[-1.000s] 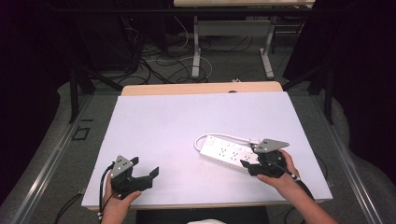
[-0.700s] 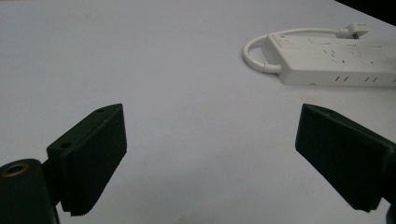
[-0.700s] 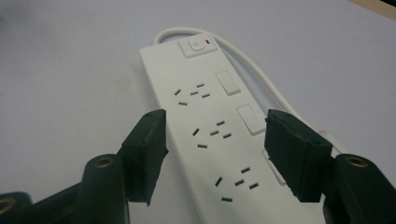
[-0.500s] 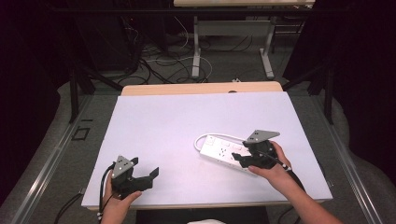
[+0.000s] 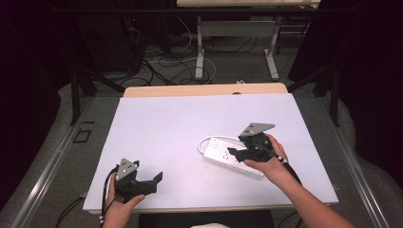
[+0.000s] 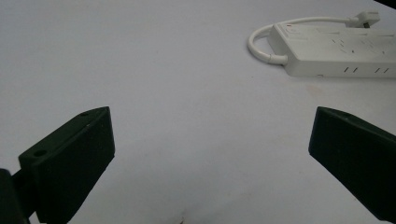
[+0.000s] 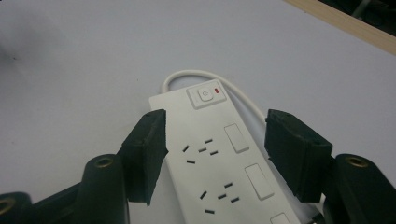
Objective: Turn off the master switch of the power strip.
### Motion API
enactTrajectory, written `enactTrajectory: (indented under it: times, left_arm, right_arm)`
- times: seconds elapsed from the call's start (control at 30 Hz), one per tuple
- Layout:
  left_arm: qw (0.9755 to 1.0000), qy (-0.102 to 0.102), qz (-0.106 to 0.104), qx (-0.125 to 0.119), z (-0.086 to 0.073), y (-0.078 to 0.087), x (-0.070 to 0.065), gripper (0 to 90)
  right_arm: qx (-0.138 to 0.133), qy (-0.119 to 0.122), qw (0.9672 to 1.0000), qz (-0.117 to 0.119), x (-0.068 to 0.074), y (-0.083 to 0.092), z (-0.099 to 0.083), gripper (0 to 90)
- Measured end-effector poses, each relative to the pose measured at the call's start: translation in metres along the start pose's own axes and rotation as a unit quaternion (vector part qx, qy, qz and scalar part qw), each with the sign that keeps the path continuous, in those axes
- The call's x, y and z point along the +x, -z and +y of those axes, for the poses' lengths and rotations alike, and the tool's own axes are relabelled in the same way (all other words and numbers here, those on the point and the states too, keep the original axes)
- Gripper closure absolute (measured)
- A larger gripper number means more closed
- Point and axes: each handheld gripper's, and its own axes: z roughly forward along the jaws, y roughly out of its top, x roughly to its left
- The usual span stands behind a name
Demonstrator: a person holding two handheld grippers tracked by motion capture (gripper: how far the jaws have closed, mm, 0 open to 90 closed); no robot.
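High view: counter (image 5: 190, 123) evenly lit from overhead, surroundings nearly black, slightly soft overall. Both gripper views are bright and flat with only faint shadows, no glare. Near jaws look soft; the power strip (image 7: 219, 154) stays fairly sharp.

Bare table (image 5: 180, 128) lies open ahead of my left gripper (image 5: 142, 183); only the power strip (image 5: 223, 152) blocks the right side.

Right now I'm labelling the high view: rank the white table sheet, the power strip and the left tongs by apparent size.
1. White table sheet, largest.
2. Power strip.
3. Left tongs, close to the strip, and nearer the camera, so that order is unsure.
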Motion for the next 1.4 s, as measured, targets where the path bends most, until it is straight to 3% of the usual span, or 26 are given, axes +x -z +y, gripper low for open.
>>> enactTrajectory:
  times: [0.1,0.3,0.53,0.7,0.83,1.2,1.4]
  left_arm:
    - [1.0,-0.002,0.003,0.0,0.0,0.0,0.0,0.5]
    - [1.0,-0.005,0.002,0.0,0.0,-0.001,-0.001,0.5]
    - [0.9999,-0.01,0.003,-0.002,0.0,0.0,0.0,0.5]
    - [1.0,-0.003,0.002,-0.002,0.0,0.0,0.0,0.5]
    - [1.0,-0.004,0.0,-0.001,0.0,0.0,0.0,0.5]
    - [1.0,-0.003,-0.002,-0.001,0.0,0.0,0.0,0.5]
    - [1.0,-0.007,-0.003,0.001,0.0,0.0,0.001,0.6]
  right_arm:
    - [-0.004,0.008,1.0,0.002,0.002,-0.004,0.006,38.0]
    - [0.016,-0.009,0.9998,0.011,0.005,-0.012,0.019,39.8]
    - [0.042,-0.012,0.9991,0.003,0.008,-0.023,0.031,44.1]
    - [0.044,-0.013,0.9989,-0.009,0.007,-0.031,0.037,44.6]
    - [0.048,-0.023,0.9984,-0.021,0.006,-0.036,0.041,44.6]
    - [0.06,-0.04,0.9973,-0.011,-0.003,-0.052,0.042,49.2]
    - [0.061,-0.045,0.997,-0.017,-0.004,-0.061,0.042,54.5]
